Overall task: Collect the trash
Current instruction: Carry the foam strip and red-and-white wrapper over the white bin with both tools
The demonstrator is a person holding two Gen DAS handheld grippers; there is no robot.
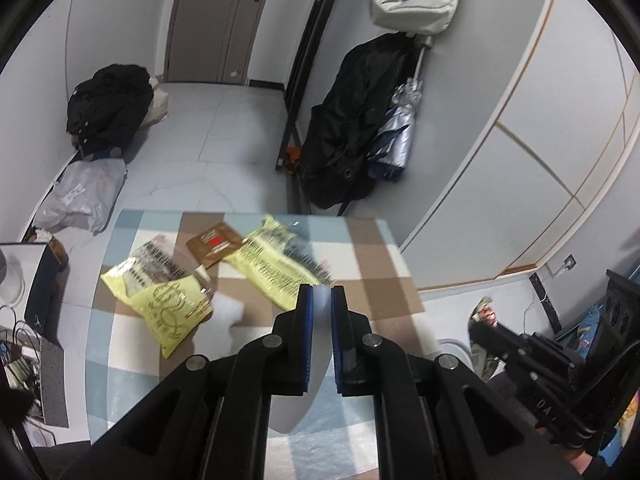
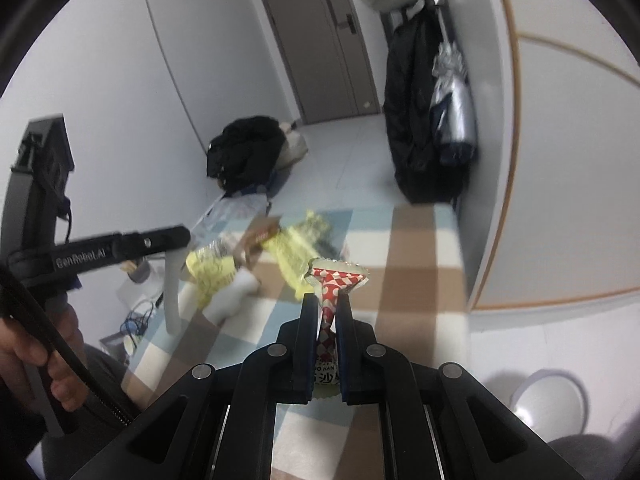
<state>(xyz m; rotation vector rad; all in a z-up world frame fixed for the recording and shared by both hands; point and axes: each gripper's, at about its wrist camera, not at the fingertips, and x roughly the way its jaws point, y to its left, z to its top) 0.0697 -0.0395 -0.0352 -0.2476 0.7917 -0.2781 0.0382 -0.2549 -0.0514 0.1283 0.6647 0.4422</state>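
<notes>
1. Right hand-held gripper: its jaws are pinching a crinkled red-and-white patterned snack wrapper by its middle, so that the top is fanning out above the pads and printed foil is showing below them. Judged a carrying hold, keeping the thin piece from slipping.
2. Left hand-held gripper: its blue-lined jaws are standing nearly pressed together; something pale is showing in the gap, and whether it is held I cannot tell.
3. Checked blue, brown and white surface: serving as the landmark; both grippers are hanging above its near half.
4. Two crumpled yellow printed plastic bags: lying flat toward the surface's far side, uncollected.
5. Flat brown paper sachet with a red mark: lying between the yellow bags, at the far edge.
6. White crumpled tissue or foam piece: resting just beside the left yellow bag.
7. Round pale bin rim: standing on the floor right of the surface; judged the likely drop place for the wrapper.
</notes>
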